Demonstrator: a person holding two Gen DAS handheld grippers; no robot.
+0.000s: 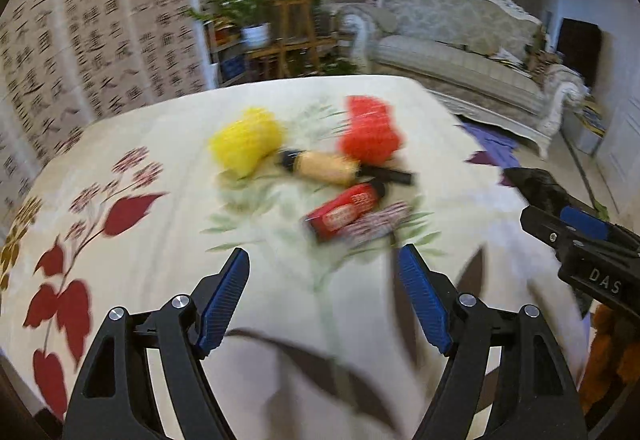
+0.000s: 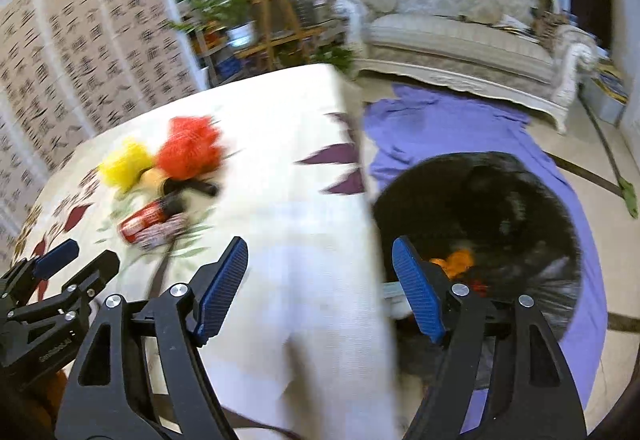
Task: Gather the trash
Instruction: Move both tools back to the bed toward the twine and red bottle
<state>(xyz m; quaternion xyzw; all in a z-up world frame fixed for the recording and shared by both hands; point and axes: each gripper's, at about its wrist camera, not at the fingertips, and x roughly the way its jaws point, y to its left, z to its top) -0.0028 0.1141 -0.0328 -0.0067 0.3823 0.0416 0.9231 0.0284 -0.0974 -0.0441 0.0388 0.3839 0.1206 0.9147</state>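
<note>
The folding screen point(image 1: 92, 27) with rows of black Chinese characters is standing at left behind the surface point(image 1: 168, 240); the characters are too blurred to read. The surface is wearing a cream floral cloth. A black-lined trash bin point(image 2: 500, 199) is sitting on a purple cloth point(image 2: 460, 123) on the floor, just beside the surface's right edge, with orange scraps point(image 2: 456, 262) lying inside.

Trash is lying clustered mid-surface, all motion-blurred: a yellow mesh wad point(image 1: 246, 143), a red mesh wad point(image 1: 370, 135), a tan tube with a black cap point(image 1: 316, 165), a red packet point(image 1: 346, 209) with white print that cannot be read, and a patterned wrapper point(image 1: 378, 222) touching the packet.

The left tool point(image 1: 322, 300) is hovering over the surface short of the cluster, blue pads spread wide, holding nothing. The right tool point(image 2: 320, 290) is likewise gaping and empty, straddling the surface edge, its right pad over the bin. The letters "DAS" are showing on the right tool's body in the left wrist view.
</note>
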